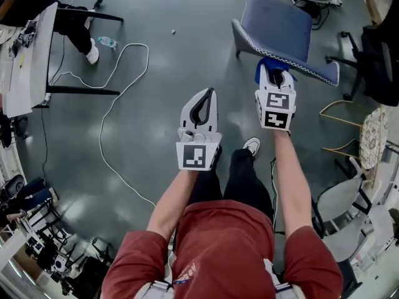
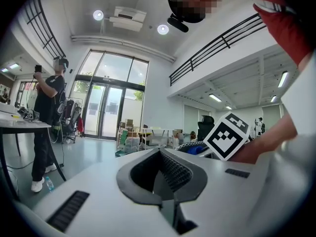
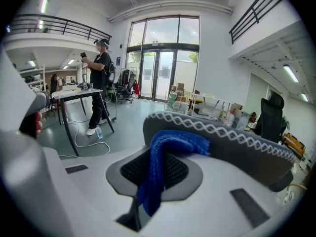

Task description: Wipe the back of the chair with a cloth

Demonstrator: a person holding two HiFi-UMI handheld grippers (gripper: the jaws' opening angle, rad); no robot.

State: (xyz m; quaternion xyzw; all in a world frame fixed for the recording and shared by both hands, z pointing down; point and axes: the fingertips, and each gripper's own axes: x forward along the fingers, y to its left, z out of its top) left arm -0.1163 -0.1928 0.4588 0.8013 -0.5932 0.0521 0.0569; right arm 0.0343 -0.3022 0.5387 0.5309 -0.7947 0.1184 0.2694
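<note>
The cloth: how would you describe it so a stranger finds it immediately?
Find the grey-blue chair on the floor. At the top edge of its back, the right gripper holds the cloth. It is the only bright blue, knitted thing there.

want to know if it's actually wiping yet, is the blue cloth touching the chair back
Touching. The right gripper view shows the blue cloth, held in the right claw, lying against the chair back with no gap.

Red short-sleeved shirt (image 1: 224,242), black trousers (image 1: 240,179), one white shoe (image 1: 252,146) down there. The left gripper (image 1: 207,94) and right gripper (image 1: 275,70) are white shells, each carrying black-and-white marker cubes (image 1: 192,156).
</note>
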